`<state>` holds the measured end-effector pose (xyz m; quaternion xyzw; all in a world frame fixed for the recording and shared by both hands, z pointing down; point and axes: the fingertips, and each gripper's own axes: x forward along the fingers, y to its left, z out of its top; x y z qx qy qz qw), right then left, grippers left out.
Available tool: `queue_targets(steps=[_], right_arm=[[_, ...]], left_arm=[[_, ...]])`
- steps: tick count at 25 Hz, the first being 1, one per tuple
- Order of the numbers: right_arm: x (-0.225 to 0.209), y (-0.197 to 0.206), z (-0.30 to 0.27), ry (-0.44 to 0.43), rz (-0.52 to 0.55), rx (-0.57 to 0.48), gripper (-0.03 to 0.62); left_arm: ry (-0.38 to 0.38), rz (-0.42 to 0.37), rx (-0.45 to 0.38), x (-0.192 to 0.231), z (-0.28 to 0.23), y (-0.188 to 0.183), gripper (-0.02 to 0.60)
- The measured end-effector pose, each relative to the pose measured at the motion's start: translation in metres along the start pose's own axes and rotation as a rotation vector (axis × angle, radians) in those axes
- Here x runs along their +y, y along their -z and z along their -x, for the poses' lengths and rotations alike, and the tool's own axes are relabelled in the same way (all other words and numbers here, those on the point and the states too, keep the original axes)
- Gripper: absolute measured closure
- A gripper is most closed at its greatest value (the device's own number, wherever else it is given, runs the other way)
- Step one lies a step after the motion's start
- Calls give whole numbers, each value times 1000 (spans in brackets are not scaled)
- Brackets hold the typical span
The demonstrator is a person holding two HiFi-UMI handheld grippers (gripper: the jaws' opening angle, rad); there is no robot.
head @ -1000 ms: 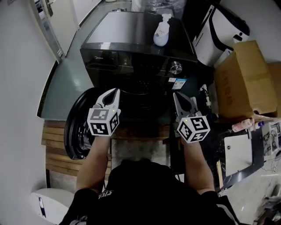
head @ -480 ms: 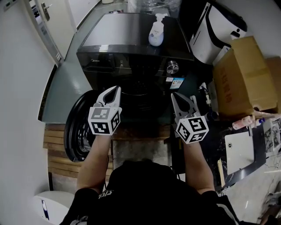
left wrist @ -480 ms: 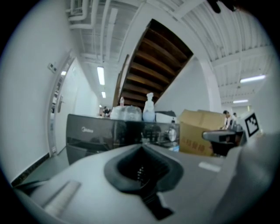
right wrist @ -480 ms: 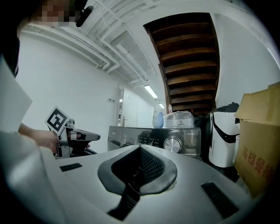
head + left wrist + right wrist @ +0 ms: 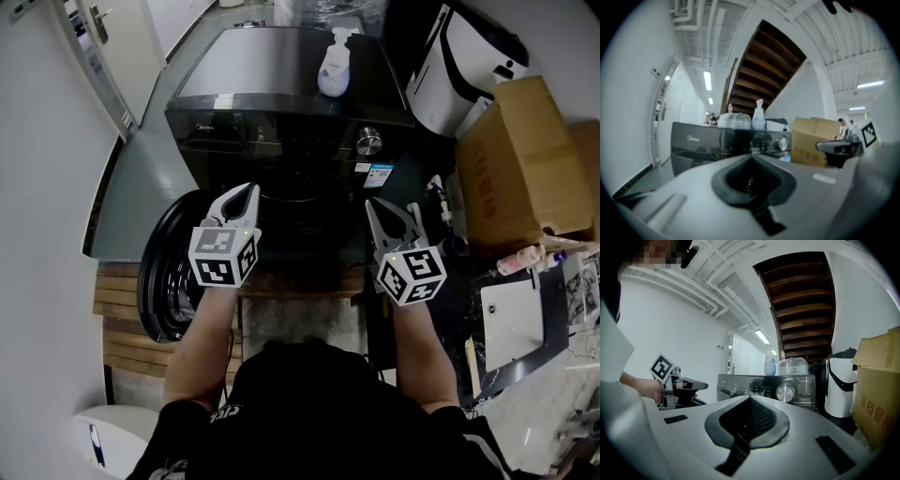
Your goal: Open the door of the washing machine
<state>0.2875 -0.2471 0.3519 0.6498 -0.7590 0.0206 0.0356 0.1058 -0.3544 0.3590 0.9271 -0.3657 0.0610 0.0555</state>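
Head view: the door point(image 5: 165, 272) of the washing machine point(image 5: 281, 94) is found swung wide to the left, near the wall point(image 5: 37, 234), and nothing is seen changed from a second ago, so the task is judged complete. Left gripper view: the left gripper point(image 5: 247, 192) is shown with fingers pressed together on nothing, with free room ahead. Right gripper view: the right gripper point(image 5: 374, 204) is likewise closed and empty, with a cardboard box point(image 5: 881, 385) noted close at its right.
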Motion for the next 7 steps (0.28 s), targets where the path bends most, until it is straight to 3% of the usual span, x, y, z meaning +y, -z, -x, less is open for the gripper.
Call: queue_targets(steps=[7], right_arm=[[-2, 1, 2, 0, -11, 5, 603]], left_arm=[[10, 16, 13, -1, 0, 5, 574]])
